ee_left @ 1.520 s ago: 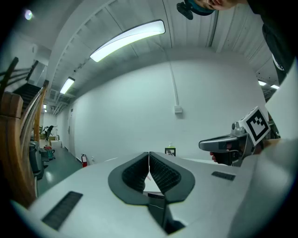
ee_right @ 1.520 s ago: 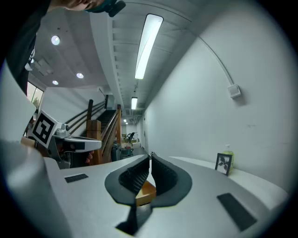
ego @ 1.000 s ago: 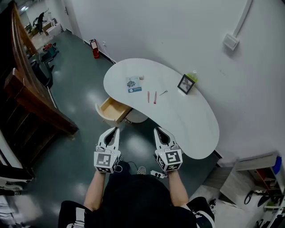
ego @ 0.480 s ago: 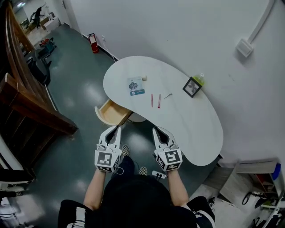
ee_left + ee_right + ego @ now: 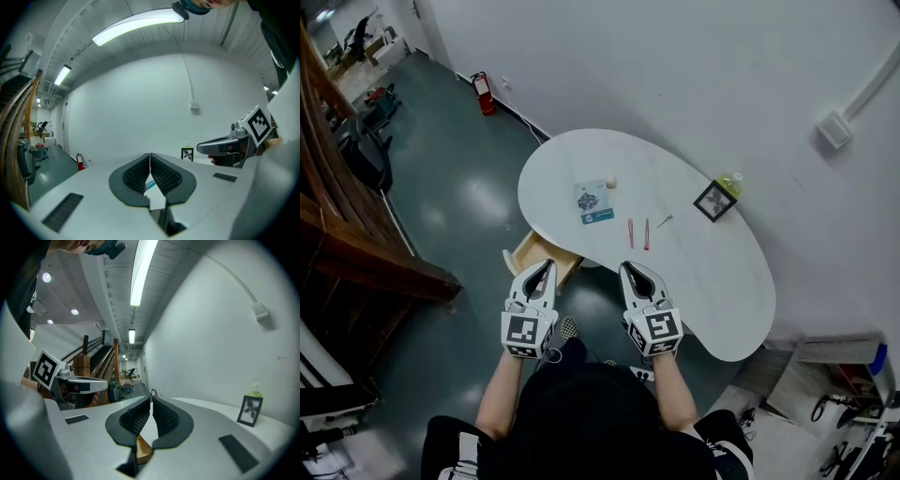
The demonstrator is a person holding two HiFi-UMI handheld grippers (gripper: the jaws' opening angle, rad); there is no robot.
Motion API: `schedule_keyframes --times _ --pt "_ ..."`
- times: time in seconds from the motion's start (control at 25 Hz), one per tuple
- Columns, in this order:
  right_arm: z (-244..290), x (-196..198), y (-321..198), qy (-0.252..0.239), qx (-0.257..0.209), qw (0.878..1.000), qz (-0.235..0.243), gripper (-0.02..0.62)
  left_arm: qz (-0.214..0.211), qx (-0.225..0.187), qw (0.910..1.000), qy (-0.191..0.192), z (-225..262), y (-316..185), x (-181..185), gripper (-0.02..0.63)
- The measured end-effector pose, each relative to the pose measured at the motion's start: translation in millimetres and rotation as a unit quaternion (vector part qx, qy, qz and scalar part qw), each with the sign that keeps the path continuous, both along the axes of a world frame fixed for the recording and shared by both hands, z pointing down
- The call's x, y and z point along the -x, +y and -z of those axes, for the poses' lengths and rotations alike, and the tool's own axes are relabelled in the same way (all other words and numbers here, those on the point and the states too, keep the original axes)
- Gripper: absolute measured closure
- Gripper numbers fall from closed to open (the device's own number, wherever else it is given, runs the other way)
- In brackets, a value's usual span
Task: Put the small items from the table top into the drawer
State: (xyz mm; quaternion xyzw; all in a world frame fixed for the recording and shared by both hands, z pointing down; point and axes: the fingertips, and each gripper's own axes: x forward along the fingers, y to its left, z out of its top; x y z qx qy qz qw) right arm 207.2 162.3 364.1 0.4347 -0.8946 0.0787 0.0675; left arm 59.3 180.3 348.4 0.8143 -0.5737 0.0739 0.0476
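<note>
A white kidney-shaped table point(image 5: 703, 272) carries a blue-and-white card point(image 5: 595, 202), a small beige ball point(image 5: 610, 183), two red pens point(image 5: 630, 232) and a small metal piece point(image 5: 664, 221). Its wooden drawer point(image 5: 540, 255) stands pulled out at the near left edge. My left gripper point(image 5: 545, 266) is held level just short of the drawer, shut and empty. Beside it, my right gripper point(image 5: 628, 270) is near the table's edge, also shut and empty. In the left gripper view, the closed jaws point(image 5: 150, 158) show a sliver of the card point(image 5: 150, 184) behind them. In the right gripper view, the drawer point(image 5: 143, 451) shows below the shut jaws.
A framed picture point(image 5: 714, 201) and a green bottle point(image 5: 730, 184) stand at the table's far edge by the white wall. A red fire extinguisher point(image 5: 486, 95) stands on the floor along the wall. A wooden stair rail point(image 5: 366, 253) runs at the left.
Both grippers have come forward together toward the table. The drawer and table edge now lie right in front of their tips. Both stayed shut.
</note>
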Motion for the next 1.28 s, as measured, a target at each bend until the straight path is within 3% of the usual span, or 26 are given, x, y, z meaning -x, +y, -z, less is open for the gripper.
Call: schedule_keyframes --times 0.28,0.64,1.28 --pt "-14.9 20.1 -35.8 0.027 0.008 0.998 -0.061 0.554 -0.048 0.014 0.9986 0.015 -18.1 -42.2 27.0 0.586" --pt "-48.0 -9.8 -63.9 0.066 0.042 0.989 -0.124 0.554 -0.105 0.051 0.9930 0.022 -48.7 -77.7 3.8 0.586" --pt "-170.9 -53.1 -148.3 0.077 0.128 0.982 -0.117 0.554 -0.106 0.142 0.9841 0.011 -148.7 -150.5 -46.8 0.586"
